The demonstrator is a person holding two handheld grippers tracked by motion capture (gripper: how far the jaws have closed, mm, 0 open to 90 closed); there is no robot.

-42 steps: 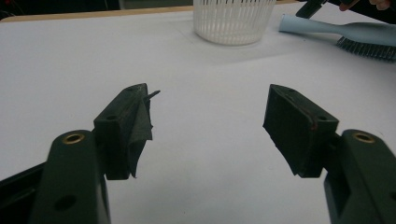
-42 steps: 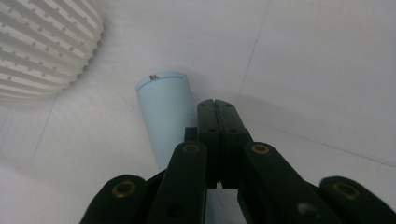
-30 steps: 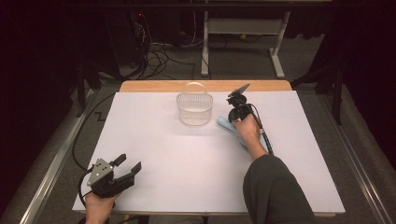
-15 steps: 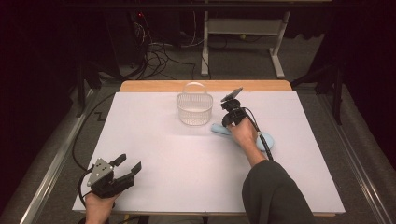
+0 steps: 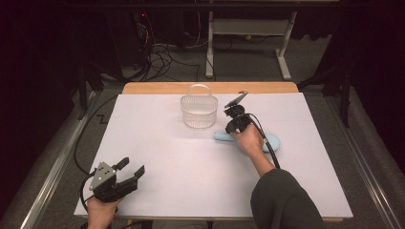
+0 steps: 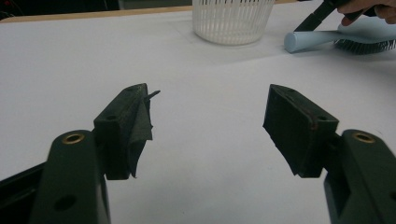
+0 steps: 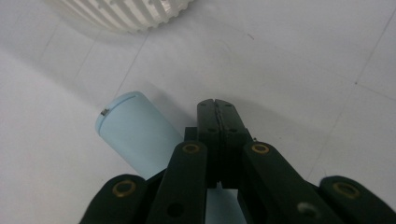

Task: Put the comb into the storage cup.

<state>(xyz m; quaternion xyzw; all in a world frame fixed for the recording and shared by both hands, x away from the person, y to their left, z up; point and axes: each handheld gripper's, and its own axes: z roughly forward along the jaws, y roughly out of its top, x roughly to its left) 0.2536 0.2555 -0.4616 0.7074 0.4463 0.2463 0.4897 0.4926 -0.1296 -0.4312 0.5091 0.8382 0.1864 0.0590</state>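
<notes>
White paper covers the table [image 5: 157, 143]. Near the middle of the high view, a light blue brush [image 5: 272, 141] lies flat, just right of the white basket [image 5: 198, 110]. The right gripper [image 7: 217, 109] sits above the brush handle, jaws pressed together, holding nothing. At lower left, the left gripper [image 6: 208, 126] is wide open and empty.

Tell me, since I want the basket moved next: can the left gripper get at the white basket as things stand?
Probably yes. The left gripper sits open at the near left, and bare table lies between it and the white basket. The right gripper and blue brush are off to the basket's right.
</notes>
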